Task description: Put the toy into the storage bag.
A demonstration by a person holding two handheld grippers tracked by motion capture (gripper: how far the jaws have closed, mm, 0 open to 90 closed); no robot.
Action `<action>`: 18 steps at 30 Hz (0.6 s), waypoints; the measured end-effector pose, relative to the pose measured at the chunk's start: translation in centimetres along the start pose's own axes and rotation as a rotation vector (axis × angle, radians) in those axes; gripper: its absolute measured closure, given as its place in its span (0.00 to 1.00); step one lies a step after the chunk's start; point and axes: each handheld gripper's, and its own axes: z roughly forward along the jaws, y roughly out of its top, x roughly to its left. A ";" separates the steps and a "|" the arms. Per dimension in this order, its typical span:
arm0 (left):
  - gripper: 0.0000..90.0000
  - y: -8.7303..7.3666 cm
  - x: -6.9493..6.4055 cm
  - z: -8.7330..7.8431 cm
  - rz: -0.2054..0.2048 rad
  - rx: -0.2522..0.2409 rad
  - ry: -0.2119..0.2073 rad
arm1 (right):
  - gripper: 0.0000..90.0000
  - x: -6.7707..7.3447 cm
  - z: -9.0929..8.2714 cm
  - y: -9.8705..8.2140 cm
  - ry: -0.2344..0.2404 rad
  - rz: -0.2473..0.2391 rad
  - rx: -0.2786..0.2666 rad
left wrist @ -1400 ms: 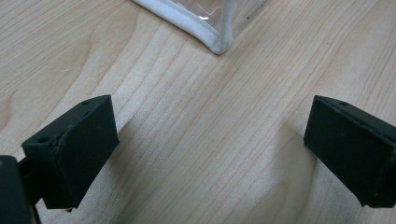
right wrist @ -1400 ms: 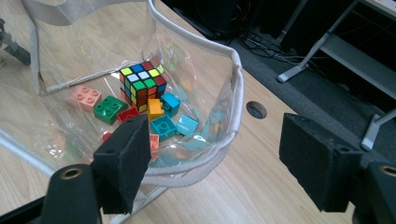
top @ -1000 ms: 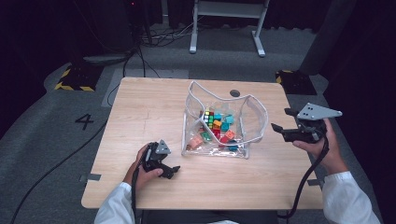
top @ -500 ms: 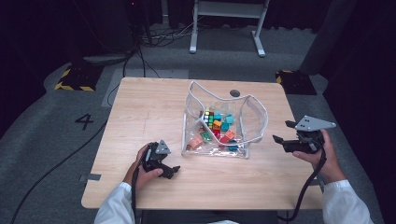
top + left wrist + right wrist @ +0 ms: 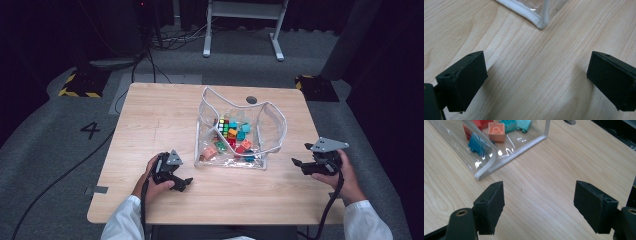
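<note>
A clear plastic bag (image 5: pixel 272 122) with white piping stands open at the table's middle, holding several coloured toy blocks (image 5: pixel 232 135) and a small puzzle cube (image 5: pixel 223 125). My left gripper (image 5: pixel 186 183) rests low on the table near the front edge, left of the bag, open with bare wood between its jaws; the bag's white-piped corner (image 5: pixel 541 22) lies just ahead of it. My right gripper (image 5: pixel 296 164) hovers at the table's right edge, open and empty, facing the bag's near corner (image 5: pixel 484 173) with an orange block (image 5: pixel 496 131) and teal blocks (image 5: pixel 477 145) behind the plastic.
The wooden table (image 5: pixel 160 125) has bare room left of the bag and along its front. A dark round hole (image 5: pixel 251 99) sits behind the bag. Cables trail from both grippers off the front edge. A white metal stand (image 5: pixel 242 27) is on the floor beyond.
My right gripper has come down and toward the front right corner of the table, nearer the surface. The left gripper and the bag have stayed where they were.
</note>
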 end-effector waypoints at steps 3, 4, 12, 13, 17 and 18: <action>0.03 0.0 0.0 0.0 -0.001 0.001 0.000 | 0.27 0.1 0.2 -0.8 0.001 0.003 0.011; 0.03 0.0 0.0 0.0 -0.001 0.001 0.000 | 0.27 0.2 0.3 -1.0 0.003 0.013 0.013; 0.03 0.0 0.0 0.0 -0.002 0.001 0.000 | 0.27 0.3 0.5 -2.7 0.006 0.022 0.034; 0.03 0.0 0.0 0.0 -0.001 0.001 0.000 | 0.27 0.4 0.5 -2.9 0.007 0.021 0.035; 0.03 0.0 0.0 0.0 -0.002 0.001 0.000 | 0.27 0.7 0.6 -3.6 0.013 0.019 0.051; 0.03 0.0 0.0 0.0 -0.001 0.001 0.000 | 0.27 0.7 0.6 -3.8 0.019 0.017 0.054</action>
